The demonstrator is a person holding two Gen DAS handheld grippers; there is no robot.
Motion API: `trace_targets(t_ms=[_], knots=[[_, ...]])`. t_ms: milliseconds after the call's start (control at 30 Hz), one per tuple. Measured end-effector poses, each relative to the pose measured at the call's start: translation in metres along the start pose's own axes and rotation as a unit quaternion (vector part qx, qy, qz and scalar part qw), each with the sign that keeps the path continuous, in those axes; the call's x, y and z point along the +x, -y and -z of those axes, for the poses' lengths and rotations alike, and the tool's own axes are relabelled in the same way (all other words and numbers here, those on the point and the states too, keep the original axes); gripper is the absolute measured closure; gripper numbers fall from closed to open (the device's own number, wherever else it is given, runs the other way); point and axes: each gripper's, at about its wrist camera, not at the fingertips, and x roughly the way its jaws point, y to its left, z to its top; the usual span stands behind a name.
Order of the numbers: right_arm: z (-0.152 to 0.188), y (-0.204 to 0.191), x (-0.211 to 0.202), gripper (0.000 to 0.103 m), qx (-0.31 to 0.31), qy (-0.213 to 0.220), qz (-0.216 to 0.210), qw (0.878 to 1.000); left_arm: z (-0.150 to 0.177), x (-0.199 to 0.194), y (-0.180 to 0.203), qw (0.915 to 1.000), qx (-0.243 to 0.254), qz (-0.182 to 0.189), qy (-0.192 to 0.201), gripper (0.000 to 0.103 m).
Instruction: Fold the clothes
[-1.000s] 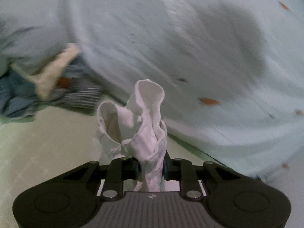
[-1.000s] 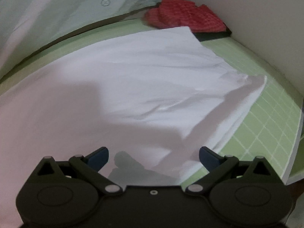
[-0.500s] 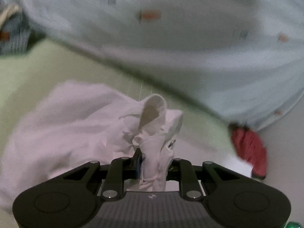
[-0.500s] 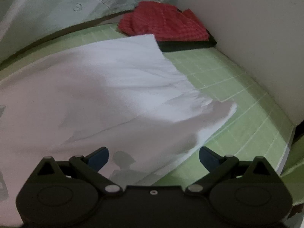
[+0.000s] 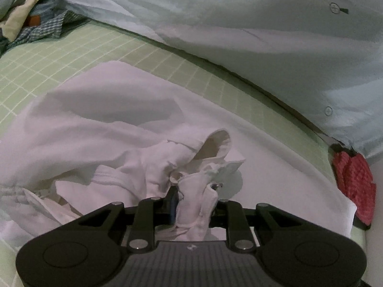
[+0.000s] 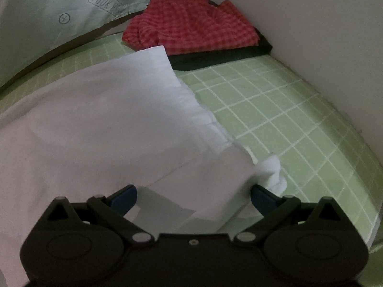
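Observation:
A white garment lies spread over the green gridded mat. My left gripper is shut on a bunched fold of this white garment and holds it low over the cloth. In the right wrist view the same white garment lies flat, with a folded corner near the mat's right side. My right gripper is open and empty, just above the garment's near edge.
A red checked garment lies folded on a dark one at the far right corner; it also shows in the left wrist view. A pale carrot-print quilt borders the mat's far side. A pile of clothes sits far left. A white wall stands on the right.
My left gripper has swung right and down with the bunched white cloth, bringing it over the spread garment. My right gripper moved toward the garment's right corner and stayed open.

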Motion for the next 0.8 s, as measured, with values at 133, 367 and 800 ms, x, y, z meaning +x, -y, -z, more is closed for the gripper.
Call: trace_targets(t_ms=[133,367,800], knots=[[-0.007,0.004,0.005,0.000,0.007,0.006,-0.003,1.000,-0.004,0.002,-0.001,0.9992,-0.031,0.023,-0.010,0.047],[-0.015,0.015,0.005,0.000,0.024,0.021,0.003,0.999,-0.007,-0.005,0.018,0.9975,-0.011,0.065,-0.027,0.023],[-0.014,0.051,0.021,0.000,0.035,0.016,-0.009,0.999,-0.007,-0.030,0.040,0.9941,0.039,0.100,-0.014,0.004]])
